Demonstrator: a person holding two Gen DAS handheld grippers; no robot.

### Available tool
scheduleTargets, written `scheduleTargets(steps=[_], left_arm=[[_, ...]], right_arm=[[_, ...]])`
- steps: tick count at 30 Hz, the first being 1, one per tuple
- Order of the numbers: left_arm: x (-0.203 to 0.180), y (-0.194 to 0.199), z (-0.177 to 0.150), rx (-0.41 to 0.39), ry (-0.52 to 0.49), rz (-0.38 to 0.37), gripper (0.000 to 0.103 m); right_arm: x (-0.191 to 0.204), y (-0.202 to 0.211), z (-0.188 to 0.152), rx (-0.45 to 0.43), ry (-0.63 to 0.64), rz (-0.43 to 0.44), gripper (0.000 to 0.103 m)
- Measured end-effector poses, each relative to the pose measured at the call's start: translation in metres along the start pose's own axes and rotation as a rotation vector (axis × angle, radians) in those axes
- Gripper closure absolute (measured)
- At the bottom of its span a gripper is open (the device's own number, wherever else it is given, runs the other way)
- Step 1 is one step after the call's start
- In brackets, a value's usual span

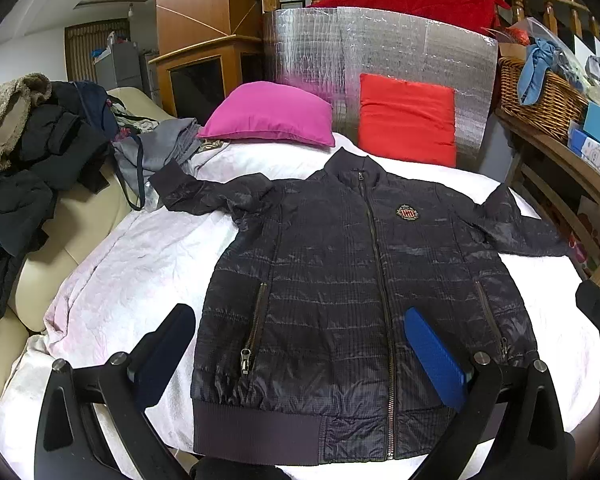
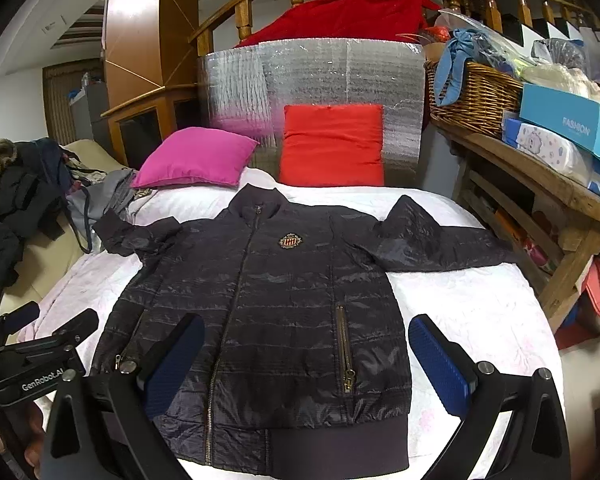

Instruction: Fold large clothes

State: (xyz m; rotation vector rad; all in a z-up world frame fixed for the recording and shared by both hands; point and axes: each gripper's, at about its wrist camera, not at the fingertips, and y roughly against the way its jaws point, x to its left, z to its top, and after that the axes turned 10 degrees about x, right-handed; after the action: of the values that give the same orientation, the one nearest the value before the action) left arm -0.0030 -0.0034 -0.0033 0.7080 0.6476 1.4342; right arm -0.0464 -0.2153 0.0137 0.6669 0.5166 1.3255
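1. Jacket (image 1: 340, 280): dark, quilted, front up, zipped; spread flat on bed (image 1: 140, 272) over white cover, collar toward pillows, hem nearest cameras.
2. Sleeves: both stretched outward; left one reaching toward grey cloth (image 1: 156, 152), right one bent near bed edge.
3. Badge (image 1: 407, 213): sewn on chest, beside zip.
4. Left gripper (image 1: 300, 356): above hem, jaws spread wide, empty; one finger over bed cover just left of jacket, other over jacket front near right pocket zip.
5. Right gripper (image 2: 306, 364): above hem on right half, jaws spread wide, empty; one finger over jacket front, other over bed cover just right of jacket.
6. Pink pillow (image 1: 268, 120) and red pillow (image 1: 408, 118): at bed head, red one leaning on silver foil panel (image 1: 380, 44).
7. Clothes heap (image 1: 32, 152): dark coats piled on beige sofa, left of bed.
8. Basket (image 2: 472, 94): wicker, on wooden shelf at right, beside blue box (image 2: 568, 118).
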Motion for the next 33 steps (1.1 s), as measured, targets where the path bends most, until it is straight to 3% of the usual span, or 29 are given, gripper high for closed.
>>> scheduleTargets(steps=[25, 33], left_arm=[[-0.003, -0.007, -0.002, 0.009, -0.016, -0.002, 0.0], [0.003, -0.041, -0.004, 0.088, 0.003, -0.003, 0.0]], right_arm=[[-0.005, -0.006, 0.0, 0.014, -0.003, 0.0, 0.0], [-0.062, -0.045, -0.005, 0.121, -0.149, 0.048, 0.0]])
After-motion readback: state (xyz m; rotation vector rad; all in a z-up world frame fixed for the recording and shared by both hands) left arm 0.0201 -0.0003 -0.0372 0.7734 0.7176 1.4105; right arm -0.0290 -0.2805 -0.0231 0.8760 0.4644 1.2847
